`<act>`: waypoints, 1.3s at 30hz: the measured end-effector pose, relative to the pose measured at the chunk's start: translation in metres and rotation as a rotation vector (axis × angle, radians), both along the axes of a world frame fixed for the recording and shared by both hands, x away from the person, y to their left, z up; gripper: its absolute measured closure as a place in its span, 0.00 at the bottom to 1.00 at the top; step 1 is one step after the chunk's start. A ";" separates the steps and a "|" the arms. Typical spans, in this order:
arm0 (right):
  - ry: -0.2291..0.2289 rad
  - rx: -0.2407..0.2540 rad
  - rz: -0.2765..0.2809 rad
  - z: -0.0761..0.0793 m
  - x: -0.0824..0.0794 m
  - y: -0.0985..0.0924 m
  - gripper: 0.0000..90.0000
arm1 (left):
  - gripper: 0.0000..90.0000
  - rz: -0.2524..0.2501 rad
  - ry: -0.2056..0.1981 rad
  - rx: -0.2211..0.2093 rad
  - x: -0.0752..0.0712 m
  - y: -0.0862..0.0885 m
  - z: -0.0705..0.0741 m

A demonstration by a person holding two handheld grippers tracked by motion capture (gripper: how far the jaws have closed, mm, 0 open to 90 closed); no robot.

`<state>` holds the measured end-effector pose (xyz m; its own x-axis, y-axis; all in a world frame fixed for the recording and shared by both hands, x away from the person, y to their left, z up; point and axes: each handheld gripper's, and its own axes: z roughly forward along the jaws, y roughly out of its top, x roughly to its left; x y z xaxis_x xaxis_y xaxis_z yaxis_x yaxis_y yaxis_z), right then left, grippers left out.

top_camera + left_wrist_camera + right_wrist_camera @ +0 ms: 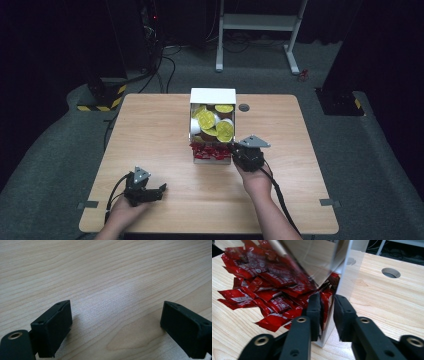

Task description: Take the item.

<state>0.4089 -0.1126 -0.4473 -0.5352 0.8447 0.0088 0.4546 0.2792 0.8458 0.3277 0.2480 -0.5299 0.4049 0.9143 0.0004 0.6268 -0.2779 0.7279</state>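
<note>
1. High view: nearest the camera were the person's forearms. The left gripper [159, 190] rested on the bare wooden table [150, 130] near the front-left, well apart from everything. The right gripper [234, 149] was up at the front-right corner of the clear box [213, 94], which sat mid-table with yellow-lidded cups [214, 122] in the back section and red packets [210, 150] in the front one.

2. Left gripper view: the two black jaws stood wide apart over plain tabletop — released, nothing between them.

3. Right gripper view: closest were the black jaws, nearly together with the box's thin clear side wall [329, 322] between them, one pad inside by the packets, one outside. Looked clenched on that wall to me, though I couldn't swear the pads were fully pressing.

4. Handling guess: the box looked like stiff, smooth acrylic — probably slippery, and fairly light even when loaded. A grip on one corner wall could make it pivot or tip, so I'd drag it gently. The packets looked soft and crinkly.
</note>
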 end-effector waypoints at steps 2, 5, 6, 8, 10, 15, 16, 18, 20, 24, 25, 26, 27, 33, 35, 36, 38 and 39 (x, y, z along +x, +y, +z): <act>-0.001 -0.010 -0.002 0.000 -0.001 0.003 0.88 | 0.12 -0.008 0.003 0.005 0.000 0.001 0.000; -0.015 0.006 -0.011 0.001 -0.001 0.003 0.88 | 0.12 -0.007 0.003 0.005 -0.001 0.001 0.000; -0.018 0.006 -0.009 0.001 -0.002 0.002 0.88 | 0.12 -0.007 0.003 0.005 -0.001 0.001 0.000; -0.016 0.012 -0.010 0.000 -0.001 0.003 0.88 | 0.12 -0.007 0.003 0.005 -0.001 0.001 0.000; -0.010 0.016 -0.009 0.000 0.000 0.002 0.88 | 0.12 -0.008 0.003 0.005 -0.001 0.001 0.000; -0.006 0.021 -0.016 -0.001 0.000 0.002 0.90 | 0.12 -0.006 0.001 0.006 0.000 0.000 0.000; -0.007 0.021 -0.017 -0.001 0.000 0.003 0.90 | 0.12 -0.006 0.000 0.004 0.000 0.000 0.000; 0.011 0.030 -0.018 0.000 0.000 0.002 0.91 | 0.11 -0.005 0.001 0.003 0.000 0.000 0.000; 0.026 0.039 -0.019 0.000 0.001 0.001 0.92 | 0.11 -0.006 0.002 0.004 0.000 0.000 0.000; 0.030 0.032 -0.014 0.001 0.001 0.002 0.93 | 0.12 -0.008 0.001 0.005 0.000 0.000 0.000; 0.029 0.031 -0.011 0.001 0.001 0.002 0.93 | 0.11 -0.007 0.002 0.005 0.000 0.000 0.000; 0.026 0.027 -0.010 0.001 0.001 0.002 0.93 | 0.12 -0.007 0.001 0.005 0.000 0.000 0.000; 0.026 0.027 -0.010 0.001 0.001 0.002 0.93 | 0.12 -0.007 0.001 0.005 0.000 0.000 0.000; 0.019 0.018 -0.002 0.001 0.000 0.003 0.96 | 0.11 -0.007 0.001 0.005 0.000 0.000 0.000; 0.024 0.022 0.000 0.001 0.000 0.003 0.96 | 0.11 -0.007 0.002 0.004 -0.001 0.000 0.000; 0.030 0.024 -0.002 0.001 0.000 0.003 0.96 | 0.11 -0.008 0.002 0.005 0.000 0.000 0.000; 0.031 0.026 0.001 0.002 0.001 0.002 0.96 | 0.11 -0.007 0.002 0.005 0.000 0.000 0.000; 0.033 0.026 0.004 0.002 0.001 0.002 0.96 | 0.11 -0.007 0.001 0.006 0.000 0.000 0.000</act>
<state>0.4100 -0.1104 -0.4455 -0.5378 0.8417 0.0485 0.4811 0.2591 0.8375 0.3273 0.2485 -0.5297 0.4118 0.9113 0.0050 0.6258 -0.2867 0.7254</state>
